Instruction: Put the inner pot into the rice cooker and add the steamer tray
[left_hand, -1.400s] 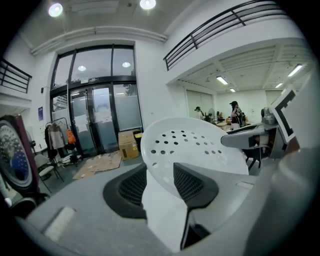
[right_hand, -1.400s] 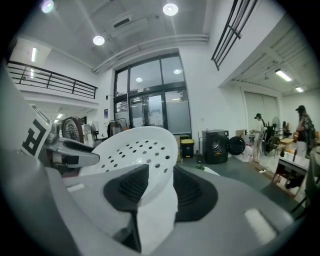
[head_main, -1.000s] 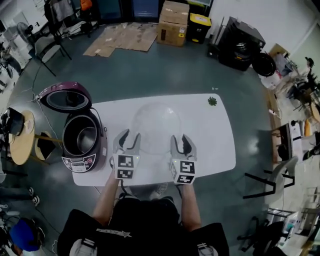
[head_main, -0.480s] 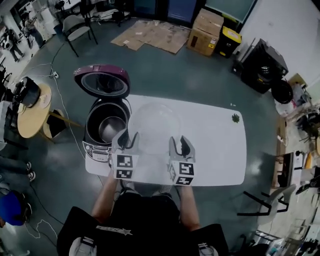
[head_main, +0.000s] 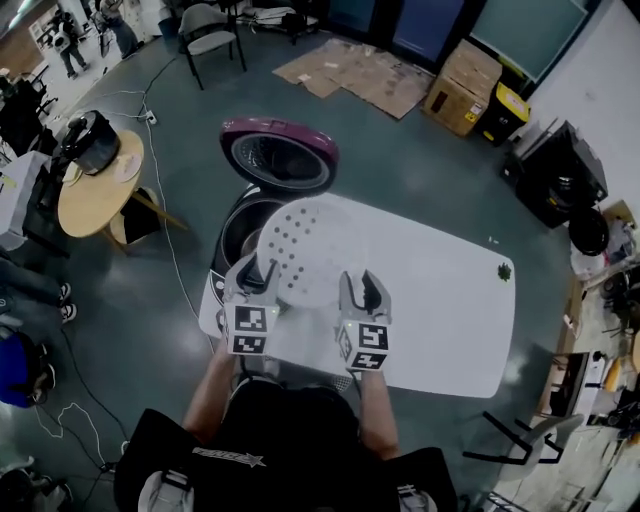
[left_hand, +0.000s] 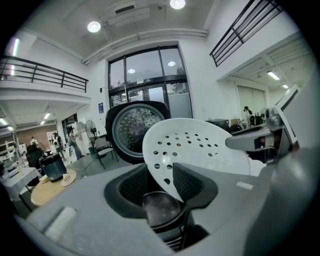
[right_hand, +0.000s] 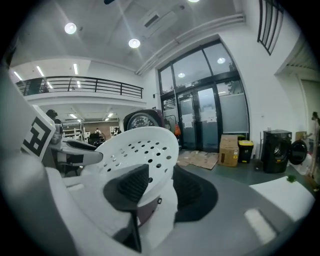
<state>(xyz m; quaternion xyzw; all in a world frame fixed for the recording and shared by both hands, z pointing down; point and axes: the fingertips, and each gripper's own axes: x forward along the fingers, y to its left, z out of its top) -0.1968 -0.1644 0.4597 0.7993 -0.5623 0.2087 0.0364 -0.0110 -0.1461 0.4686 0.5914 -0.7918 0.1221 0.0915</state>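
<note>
A white perforated steamer tray (head_main: 310, 250) hangs between my two grippers above the white table (head_main: 440, 300). My left gripper (head_main: 252, 275) is shut on the tray's left rim and my right gripper (head_main: 360, 288) on its right rim. The left gripper view has the tray (left_hand: 200, 145) wedged between the jaws of the left gripper (left_hand: 167, 177). The right gripper view shows the same for the tray (right_hand: 140, 150) and the right gripper (right_hand: 155, 187). The maroon rice cooker (head_main: 235, 235) stands at the table's left end, lid (head_main: 280, 160) up, partly hidden under the tray. The shiny inner pot (left_hand: 162, 207) sits in it.
A small green thing (head_main: 504, 271) lies at the table's far right. To the left stand a round wooden table (head_main: 95, 195) with a black pot (head_main: 90, 140), and a chair (head_main: 205, 25). A cable (head_main: 165, 230) trails on the floor. Cardboard boxes (head_main: 465, 85) are beyond.
Both grippers have carried the tray leftward across the table to the open cooker. The tray now overlaps the cooker's opening, where before it hung over the table's middle.
</note>
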